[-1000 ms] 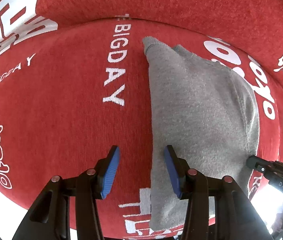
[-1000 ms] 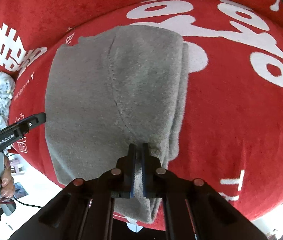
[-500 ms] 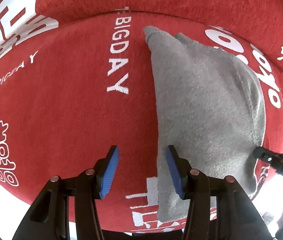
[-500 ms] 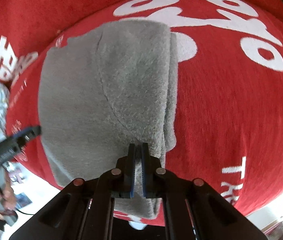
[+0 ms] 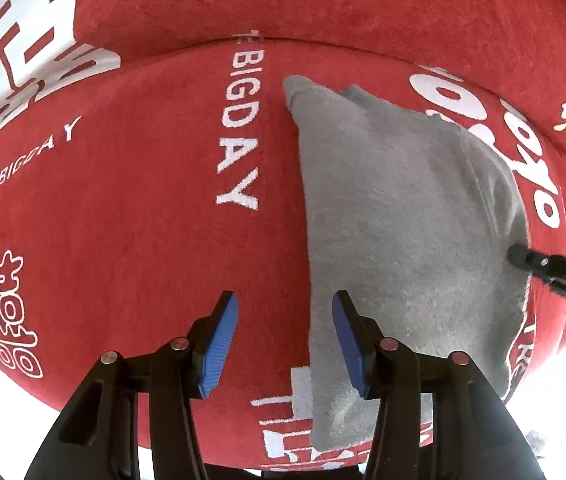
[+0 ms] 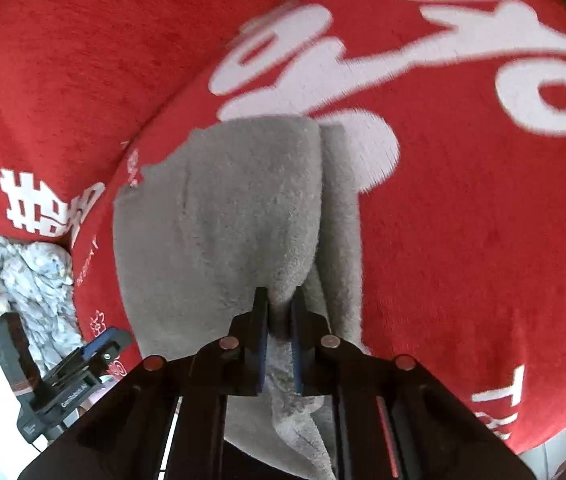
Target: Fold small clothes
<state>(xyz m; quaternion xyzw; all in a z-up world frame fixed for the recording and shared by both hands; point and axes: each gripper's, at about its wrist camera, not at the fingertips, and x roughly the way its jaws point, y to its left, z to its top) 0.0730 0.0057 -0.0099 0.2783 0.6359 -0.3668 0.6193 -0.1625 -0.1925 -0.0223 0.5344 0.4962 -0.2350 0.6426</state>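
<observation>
**Grey garment held at its right edge, left gripper spread above its left edge**

Garment position: the grey fleece garment (image 5: 403, 220) lies folded lengthwise on the red plush cover with white lettering (image 5: 123, 200). In the left wrist view it occupies the right half of the seat surface, its straight left edge running from the far seam toward the near rim, just right of the white "BIG DAY" lettering (image 5: 239, 132).

Left gripper (image 5: 285, 340): the two blue-padded fingers (image 5: 219, 344) stand spread apart, pointing down at the cover. The left edge of the garment lies below the gap, close to the right-hand finger. Neither pad presses on fabric.

Right gripper (image 6: 281, 312): the jaws are pinched on a fold of the grey garment at its near right side. The gap has just been widening slightly, and fabric remains bunched between the pads. The layer rises toward the pinch in a ridge, while a second layer lies flat to its right. This view is blurred across the white lettering.

Surroundings: a crumpled pale patterned cloth (image 6: 35, 280) lies at the left end of the cover in the right wrist view. The black body of the left gripper is visible near it, at the left edge of the garment.
</observation>
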